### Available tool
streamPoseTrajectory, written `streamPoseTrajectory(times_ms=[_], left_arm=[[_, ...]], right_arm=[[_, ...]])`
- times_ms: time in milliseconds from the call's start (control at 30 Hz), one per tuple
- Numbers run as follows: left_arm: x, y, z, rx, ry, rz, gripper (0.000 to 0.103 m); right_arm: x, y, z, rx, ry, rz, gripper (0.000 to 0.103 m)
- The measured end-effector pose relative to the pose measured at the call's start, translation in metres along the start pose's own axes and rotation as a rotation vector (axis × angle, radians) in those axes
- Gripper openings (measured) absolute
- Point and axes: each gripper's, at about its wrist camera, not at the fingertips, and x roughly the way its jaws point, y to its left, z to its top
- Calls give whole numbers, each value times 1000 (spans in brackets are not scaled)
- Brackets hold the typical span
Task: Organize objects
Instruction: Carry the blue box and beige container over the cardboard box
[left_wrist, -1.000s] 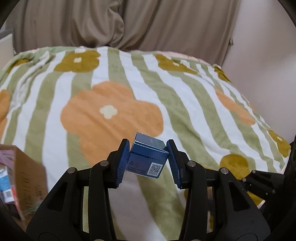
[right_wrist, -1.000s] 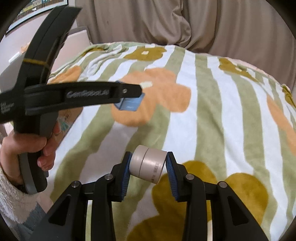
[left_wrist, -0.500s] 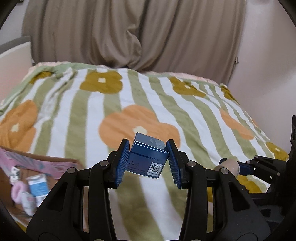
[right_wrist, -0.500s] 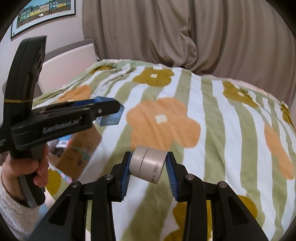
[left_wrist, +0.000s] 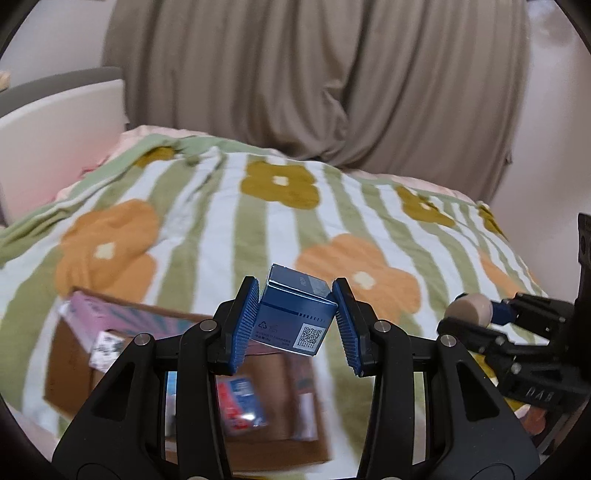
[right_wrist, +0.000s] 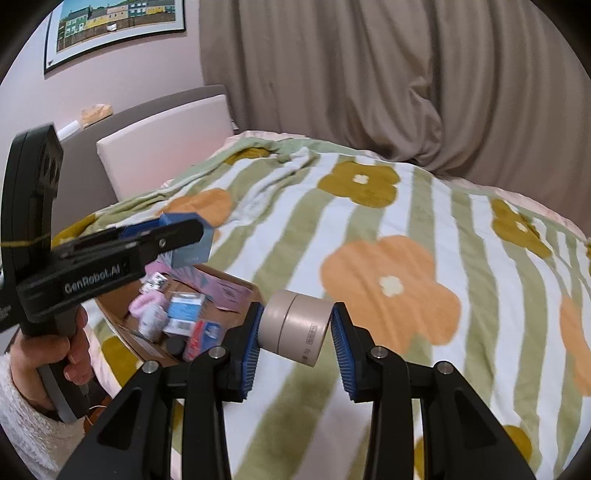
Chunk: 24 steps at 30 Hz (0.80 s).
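Closest to me, the left gripper (left_wrist: 295, 321) is clamped on a small blue carton (left_wrist: 293, 317), its ribbed blue pads pressing the carton's two side faces. The carton sits a little skewed between them, one top corner tipped up, a QR code and a recycling mark on the face turned toward the handle. The right gripper (right_wrist: 295, 328) is likewise closed, on a short beige jar (right_wrist: 293, 326); it lies on its side with its round ends against the pads, so its long axis runs straight across from pad to pad, and a seam circles it where lid meets body.

What matters next is the open cardboard box (left_wrist: 74, 354). It lies directly below and just ahead of the blue carton, so the left hand (right_wrist: 55, 354) is the nearer one and looks about ready to lower or drop. From the jar, the box lies off to the left and lower, with the left gripper between, so I'd guess the right goes second. Small packets, some pink, some blue and white, already crowd the box.

Beyond stretches the striped, flowered blanket (right_wrist: 406, 229), then beige curtains (left_wrist: 314, 81).
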Motion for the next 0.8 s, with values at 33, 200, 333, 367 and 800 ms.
streamPoseTrajectory(times_ms=[33,200,333,367,800], left_arm=[[-2,8,0,-6,-2,8,38],[-13,56,-1,-44,-13,57,38],[-19,88,-6,-63,-12,90,38],[-19,95,-7,-69,-10,98,38],[-2,168,-31,-126,50,138,38]], right_arm=[[3,5,3,-3,3,5,34],[28,38,17,-27,30,43,34],[52,65,22,-65,64,63,34],[58,70,23,-70,71,69,34],[141,127,19,-100,201,125,34]])
